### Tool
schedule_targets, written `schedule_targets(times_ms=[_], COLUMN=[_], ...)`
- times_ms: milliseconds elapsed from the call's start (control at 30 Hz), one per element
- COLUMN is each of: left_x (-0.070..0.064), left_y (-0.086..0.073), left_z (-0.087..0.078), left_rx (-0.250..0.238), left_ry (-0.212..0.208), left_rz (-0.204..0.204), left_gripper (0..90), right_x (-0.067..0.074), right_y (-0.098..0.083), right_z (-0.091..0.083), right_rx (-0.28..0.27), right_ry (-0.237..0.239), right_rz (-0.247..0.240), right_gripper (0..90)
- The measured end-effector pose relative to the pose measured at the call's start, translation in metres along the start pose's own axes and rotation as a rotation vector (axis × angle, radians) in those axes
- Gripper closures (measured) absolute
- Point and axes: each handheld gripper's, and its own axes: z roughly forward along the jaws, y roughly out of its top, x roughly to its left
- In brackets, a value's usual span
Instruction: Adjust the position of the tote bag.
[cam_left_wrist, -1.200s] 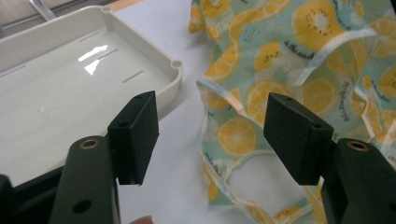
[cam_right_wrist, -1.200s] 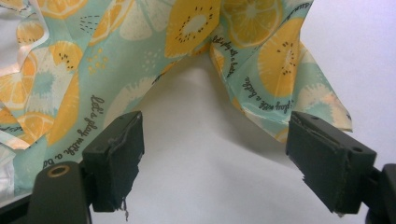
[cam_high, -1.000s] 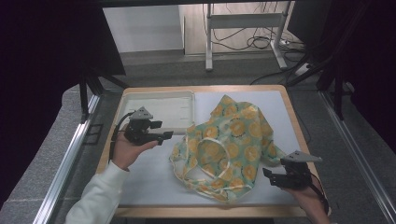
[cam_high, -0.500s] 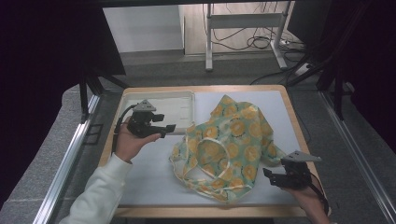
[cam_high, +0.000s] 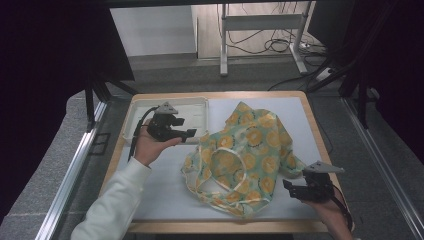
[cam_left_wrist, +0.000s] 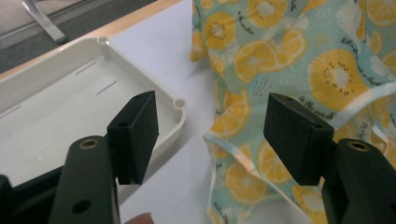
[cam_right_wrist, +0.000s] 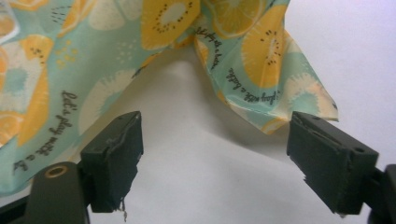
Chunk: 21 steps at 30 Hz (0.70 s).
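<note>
A wood-edged counter (cam_high: 165, 170) with a pale mat stands before a dark room with a grey floor. A crumpled fruit-print cloth (cam_high: 245, 155) lies on the mat, right of centre. A white tray (cam_high: 200, 107) sits at the far left corner. The left claw (cam_high: 192, 134), jaws spread and empty, hovers by the tray's near corner beside the cloth's left edge. The right claw (cam_high: 289, 189), also spread and empty, is at the cloth's near right corner.
</note>
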Motion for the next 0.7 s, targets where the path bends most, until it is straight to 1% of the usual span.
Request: schedule_targets(times_ms=[167,233,333,533,667,700], left_x=[-0.004,-0.006,-0.009,-0.019,-0.019,-0.019], left_y=[0.011,0.016,0.023,0.032,0.035,0.035], left_z=[0.014,0.02,0.028,0.039,0.044,0.045], left_rx=[0.002,-0.004,-0.005,0.012,0.024,0.025], left_ry=[-0.011,-0.019,-0.018,-0.02,-0.022,-0.023], left_rz=[0.008,0.009,0.016,0.053,0.057,0.052], left_gripper=[35.5,35.6,35.7,35.4,35.3,35.3], right_x=[0.0,0.001,0.001,-0.001,0.0,0.0], right_y=[0.0,0.0,0.0,-0.001,0.0,0.0], right_z=[0.002,0.001,0.001,0.0,0.0,0.0], right_rx=[0.005,0.006,0.004,0.001,-0.002,-0.001], right_ry=[-0.002,0.002,0.004,-0.001,0.001,0.001], right_rz=[0.0,-0.002,-0.002,0.002,-0.002,0.001], right_gripper=[18.0,17.9,17.9,17.8,17.8,17.8])
